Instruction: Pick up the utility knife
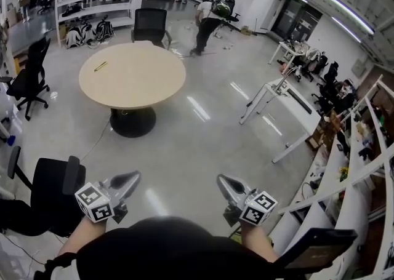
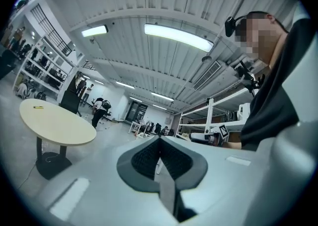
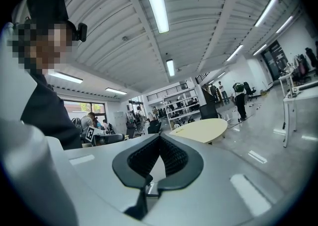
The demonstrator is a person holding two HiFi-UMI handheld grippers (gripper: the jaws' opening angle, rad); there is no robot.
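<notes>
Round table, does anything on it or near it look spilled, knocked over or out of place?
Nothing stands out. The round table stands level, bare except for a small yellow thing, likely the utility knife, lying flat near its left edge.

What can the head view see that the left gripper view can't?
Only the head view shows the left gripper from outside, with its marker cube, and the black chair beside it. Only the left gripper view shows the ceiling lights and that gripper's jaws pressed together. Both show the round table, the yellow utility knife on it, and the right gripper.
</notes>
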